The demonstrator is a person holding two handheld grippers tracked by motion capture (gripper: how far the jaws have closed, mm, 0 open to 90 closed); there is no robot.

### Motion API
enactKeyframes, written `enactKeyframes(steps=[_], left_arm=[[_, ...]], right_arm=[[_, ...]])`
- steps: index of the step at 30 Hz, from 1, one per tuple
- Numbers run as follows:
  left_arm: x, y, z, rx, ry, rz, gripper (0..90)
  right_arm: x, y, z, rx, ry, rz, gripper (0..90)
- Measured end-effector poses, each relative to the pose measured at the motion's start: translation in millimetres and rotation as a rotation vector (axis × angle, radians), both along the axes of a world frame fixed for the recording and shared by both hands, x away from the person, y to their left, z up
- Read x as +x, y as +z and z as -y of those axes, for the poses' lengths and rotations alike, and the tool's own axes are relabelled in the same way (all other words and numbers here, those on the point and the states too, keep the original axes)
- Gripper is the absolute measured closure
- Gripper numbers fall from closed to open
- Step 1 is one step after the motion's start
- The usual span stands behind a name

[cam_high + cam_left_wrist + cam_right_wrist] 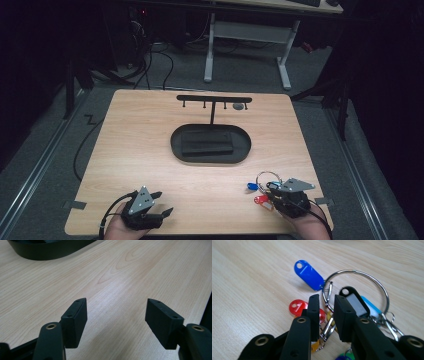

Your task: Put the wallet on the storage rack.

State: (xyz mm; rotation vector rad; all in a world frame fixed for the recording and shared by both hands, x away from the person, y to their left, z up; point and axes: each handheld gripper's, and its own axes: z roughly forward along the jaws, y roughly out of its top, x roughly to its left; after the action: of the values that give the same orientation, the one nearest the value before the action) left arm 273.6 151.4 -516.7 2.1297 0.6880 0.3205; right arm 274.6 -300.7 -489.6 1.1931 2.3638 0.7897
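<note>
Two grippers sit at the near edge of the wooden table in the high view: the left gripper rests with its jaws spread and nothing between them, well apart from the key ring bunch, which lies right at the tip of the right gripper. Ahead of both tools, toward the far side, stands a black oval tray with a hook rack rising behind it, probably where the bunch is meant to go. In the left gripper view, the left gripper is released over bare wood, the tray rim far ahead and to its left, so it offers no support if the bunch slips. In the right gripper view, the right gripper has its jaws narrowed around a section of the metal ring, with a sliver of gap visible, so the grip looks partial rather than fully clenched. The blue tag lies ahead and left of the jaws, the red tag just beside the left jaw. The risk is that thin round wire slides or pivots between flat pads on lifting, letting the bunch swing or drop; the tags dangling could also snag on a jaw, or on the rack when it arrives.
</note>
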Motion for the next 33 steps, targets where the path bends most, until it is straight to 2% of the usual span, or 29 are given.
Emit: enactKeyframes(steps=[2,6,9,10,11,12,13,14,16,17,20,22,24,25,26,32,33], left_arm=[[-1.0,0.3,-0.3,-0.002,-0.008,-0.002,34.7],[-2.7,0.5,-1.4,0.009,-0.016,0.007,34.8],[-4.2,1.1,-2.6,-0.005,-0.028,0.004,34.9],[-6.2,2.6,-2.4,-0.007,-0.031,0.014,34.9],[-6.2,2.6,-2.4,-0.007,-0.031,0.014,34.9],[-7.5,3.3,-2.0,-0.003,-0.036,0.022,34.8],[-7.5,3.3,-2.0,-0.003,-0.036,0.022,34.9],[-7.8,2.8,-2.0,0.005,-0.041,0.017,34.8],[-7.7,2.2,-2.2,0.010,-0.042,0.016,34.8],[-7.7,2.2,-2.2,0.010,-0.042,0.016,34.8],[-7.7,2.2,-3.1,0.004,-0.042,0.016,35.0],[-7.9,2.3,-3.5,0.005,-0.047,0.016,35.2],[-8.2,2.1,-2.9,0.010,-0.055,0.017,35.4],[-8.4,2.0,-2.6,0.013,-0.058,0.018,35.4],[-8.8,1.8,-1.5,0.021,-0.065,0.024,35.5],[-9.7,0.9,0.9,0.037,-0.078,0.025,35.6],[-9.8,0.7,0.9,0.044,-0.082,0.025,35.7]], right_arm=[[4.5,4.7,-7.9,-0.056,0.021,-0.022,77.0],[17.1,11.2,-21.5,-0.120,0.052,-0.105,78.5],[30.4,12.9,-34.1,-0.181,0.078,-0.193,79.2],[33.4,13.2,-37.5,-0.204,0.088,-0.207,79.2],[33.4,13.2,-37.5,-0.204,0.088,-0.207,79.2],[39.5,13.9,-43.7,-0.248,0.100,-0.227,79.1],[39.5,13.9,-43.7,-0.248,0.100,-0.227,79.1],[46.5,13.6,-48.3,-0.280,0.108,-0.253,78.3],[53.8,12.0,-51.4,-0.316,0.108,-0.276,77.5],[53.8,12.0,-51.4,-0.316,0.108,-0.276,77.5],[66.5,8.1,-53.7,-0.347,0.094,-0.323,73.5],[69.1,7.9,-54.2,-0.347,0.090,-0.329,72.7],[75.5,6.6,-56.1,-0.369,0.092,-0.368,71.3],[75.5,6.6,-56.1,-0.369,0.092,-0.368,71.3],[78.0,6.5,-57.3,-0.389,0.077,-0.370,70.2],[81.3,6.0,-59.5,-0.392,0.069,-0.395,70.1],[80.3,6.8,-60.6,-0.363,0.100,-0.438,71.3]])
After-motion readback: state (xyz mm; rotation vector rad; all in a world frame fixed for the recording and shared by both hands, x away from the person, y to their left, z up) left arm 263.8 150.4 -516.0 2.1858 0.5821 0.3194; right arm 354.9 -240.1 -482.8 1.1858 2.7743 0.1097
